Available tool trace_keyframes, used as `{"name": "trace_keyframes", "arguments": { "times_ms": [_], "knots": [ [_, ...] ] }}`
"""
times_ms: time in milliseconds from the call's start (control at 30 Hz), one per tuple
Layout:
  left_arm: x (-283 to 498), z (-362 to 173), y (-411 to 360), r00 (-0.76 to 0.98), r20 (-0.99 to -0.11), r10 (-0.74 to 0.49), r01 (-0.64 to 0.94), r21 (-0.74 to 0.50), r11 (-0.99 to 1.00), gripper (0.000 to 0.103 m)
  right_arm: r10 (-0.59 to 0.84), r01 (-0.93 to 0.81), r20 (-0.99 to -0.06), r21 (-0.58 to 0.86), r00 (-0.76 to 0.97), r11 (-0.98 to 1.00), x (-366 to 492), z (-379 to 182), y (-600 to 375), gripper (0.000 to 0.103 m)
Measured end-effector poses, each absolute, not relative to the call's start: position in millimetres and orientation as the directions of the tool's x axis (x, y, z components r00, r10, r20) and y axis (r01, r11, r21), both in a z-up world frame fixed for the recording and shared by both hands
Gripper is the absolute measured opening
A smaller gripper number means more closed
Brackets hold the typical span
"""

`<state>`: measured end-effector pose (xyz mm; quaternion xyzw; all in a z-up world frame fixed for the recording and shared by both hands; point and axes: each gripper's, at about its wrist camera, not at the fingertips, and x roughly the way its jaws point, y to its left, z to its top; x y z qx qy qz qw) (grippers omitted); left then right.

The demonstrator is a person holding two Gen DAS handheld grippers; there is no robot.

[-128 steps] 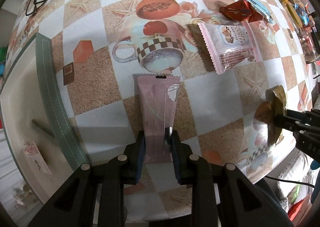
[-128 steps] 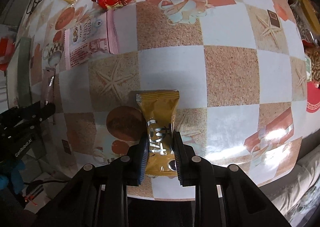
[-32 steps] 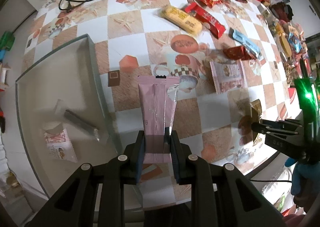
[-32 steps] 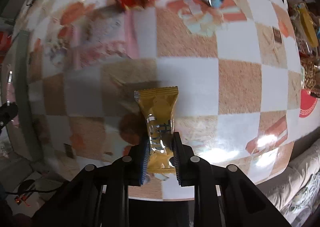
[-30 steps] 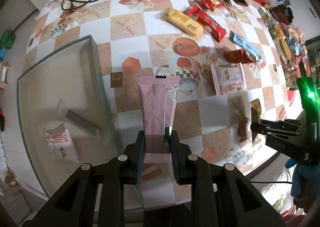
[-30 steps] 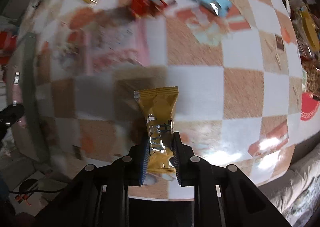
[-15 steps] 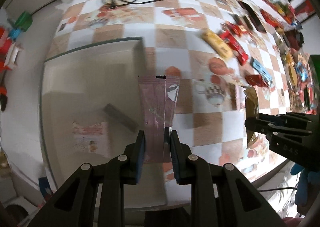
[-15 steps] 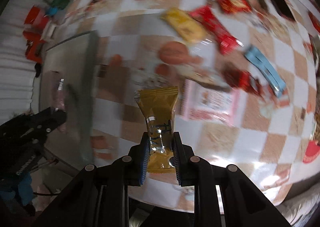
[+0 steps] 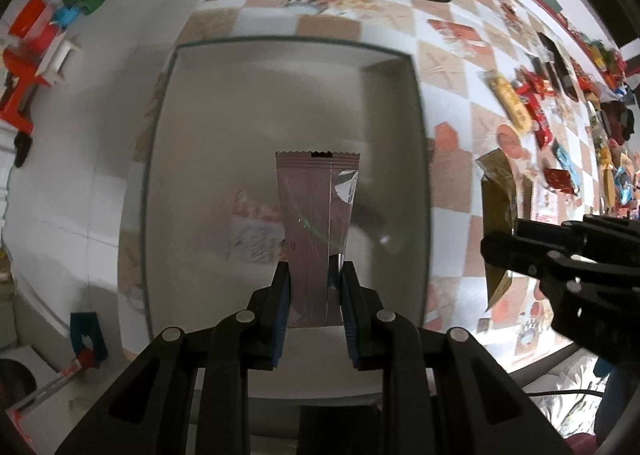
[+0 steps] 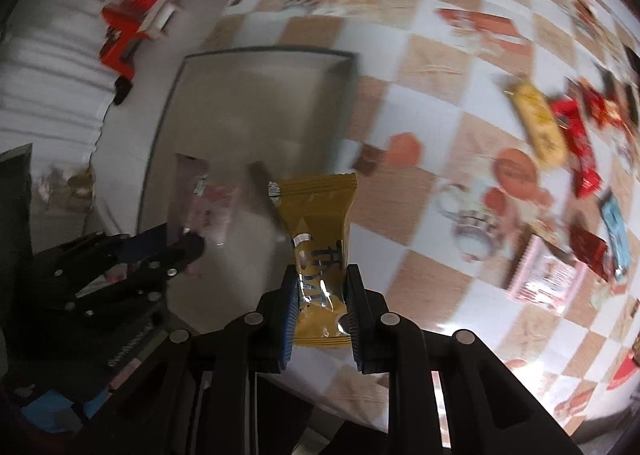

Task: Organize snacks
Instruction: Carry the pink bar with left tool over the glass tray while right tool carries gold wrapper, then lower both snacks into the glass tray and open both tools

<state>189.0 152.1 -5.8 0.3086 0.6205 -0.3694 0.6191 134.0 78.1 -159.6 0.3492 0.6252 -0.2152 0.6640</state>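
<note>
Above the grey tray (image 9: pixel 418 159), the left tool (image 9: pixel 314 295) grips a pink packet (image 9: pixel 316 223) while the right tool (image 10: pixel 322 295) clamps a yellow packet (image 10: pixel 320 223) over the checkered worktop (image 10: pixel 440 67).

Both hand-held tools were matte black plastic: the left gripper (image 9: pixel 314 297) carried two angular fingers (image 9: pixel 280 311) lined with ribbed blue pads, silver round rivets studding its linkage arms behind them. The right gripper (image 10: pixel 321 309) matched it, blue-padded and silver-riveted alike.
</note>
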Motion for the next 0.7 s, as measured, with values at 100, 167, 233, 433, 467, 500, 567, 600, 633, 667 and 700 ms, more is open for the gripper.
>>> {"name": "trace_keyframes", "arguments": {
  "times_ms": [100,167,233,433,467,500,567,600,633,667,700],
  "knots": [
    [193.2,-11.4,161.2,-0.049,-0.997,-0.057,0.833,-0.072,0.549,0.026,0.177,0.695,-0.977,0.208,0.117,0.688,149.7,-167.4,91.1,0.024],
    [195.4,-14.9,167.6,-0.054,-0.997,-0.047,0.827,-0.071,0.558,0.026,0.191,0.684,-0.976,0.213,0.109,0.697,157.5,-173.7,97.0,0.024],
    [197.5,-19.1,174.0,-0.059,-0.998,-0.035,0.822,-0.069,0.566,0.026,0.209,0.675,-0.973,0.221,0.101,0.704,163.7,-180.1,103.1,0.024],
    [200.7,-28.6,185.8,-0.068,-0.998,-0.004,0.814,-0.058,0.578,0.026,0.248,0.654,-0.965,0.241,0.084,0.717,181.5,-196.8,114.7,0.024],
    [200.6,-30.0,186.7,-0.067,-0.998,0.001,0.815,-0.054,0.577,0.026,0.251,0.651,-0.964,0.243,0.082,0.719,181.4,-196.6,116.9,0.024],
    [200.3,-31.2,187.7,-0.066,-0.998,0.007,0.816,-0.050,0.576,0.026,0.257,0.648,-0.963,0.246,0.079,0.721,183.4,-198.5,118.6,0.024],
    [200.4,-33.2,189.7,-0.066,-0.998,0.017,0.817,-0.044,0.575,0.027,0.265,0.643,-0.961,0.251,0.077,0.724,185.2,-200.7,121.5,0.024],
    [200.2,-33.8,190.1,-0.063,-0.998,0.021,0.818,-0.040,0.574,0.027,0.268,0.641,-0.961,0.252,0.074,0.725,187.2,-202.7,123.2,0.024],
    [199.7,-34.7,190.4,-0.060,-0.998,0.029,0.820,-0.033,0.572,0.029,0.270,0.640,-0.960,0.253,0.072,0.726,189.6,-205.1,124.5,0.024],
    [199.4,-35.4,190.3,-0.058,-0.998,0.034,0.821,-0.028,0.570,0.031,0.274,0.640,-0.959,0.254,0.070,0.725,192.3,-207.8,125.8,0.024],
    [199.1,-36.1,190.3,-0.055,-0.998,0.040,0.822,-0.022,0.569,0.039,0.278,0.639,-0.958,0.256,0.069,0.725,193.5,-209.1,126.5,0.024]
  ]
}}
